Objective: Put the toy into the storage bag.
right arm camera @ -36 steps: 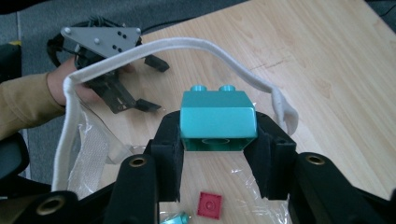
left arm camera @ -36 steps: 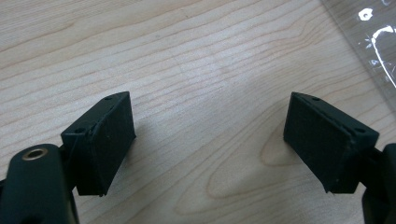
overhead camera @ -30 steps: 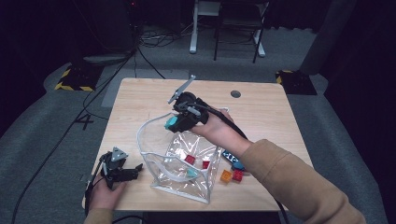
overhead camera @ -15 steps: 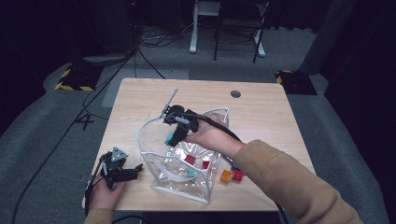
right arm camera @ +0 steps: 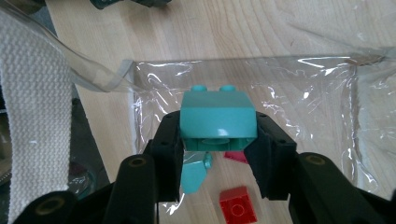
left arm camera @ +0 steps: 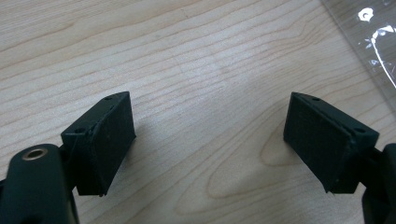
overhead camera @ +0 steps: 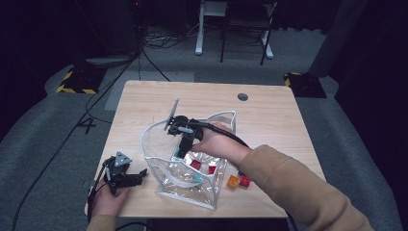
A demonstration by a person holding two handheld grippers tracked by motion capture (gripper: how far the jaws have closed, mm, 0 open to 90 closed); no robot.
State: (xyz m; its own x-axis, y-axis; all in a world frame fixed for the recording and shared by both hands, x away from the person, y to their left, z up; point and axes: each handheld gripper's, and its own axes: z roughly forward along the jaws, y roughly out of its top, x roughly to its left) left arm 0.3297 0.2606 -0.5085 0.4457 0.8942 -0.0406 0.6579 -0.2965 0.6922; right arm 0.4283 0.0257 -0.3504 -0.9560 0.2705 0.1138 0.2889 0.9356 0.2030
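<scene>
A clear plastic bag (overhead camera: 161, 166) stands open at the table's near middle. My right gripper (overhead camera: 182, 148) reaches down into its mouth with a teal brick (overhead camera: 178, 153) between its jaws. In the right gripper view the teal brick (right arm camera: 217, 119) sits between both pads of the gripper (right arm camera: 217, 140), above the bag's floor (right arm camera: 303, 98); the jaws have just been opening slightly and still touch it. A red brick (right arm camera: 238, 205) and a teal piece (right arm camera: 194, 175) lie below. My left gripper (overhead camera: 131, 177) rests on the table left of the bag, open (left arm camera: 210, 140) over bare wood.
An orange brick (overhead camera: 233, 181) and a red brick (overhead camera: 244, 181) lie on the table right of the bag. Red bricks (overhead camera: 196, 164) lie inside it. The bag's white strap (right arm camera: 32, 116) hangs at the left of the right gripper view. A round hole (overhead camera: 243, 96) is at the far right.
My right gripper has come down and toward the near-left with the teal brick, from above the bag's far rim into its mouth. The left gripper has stayed put.
</scene>
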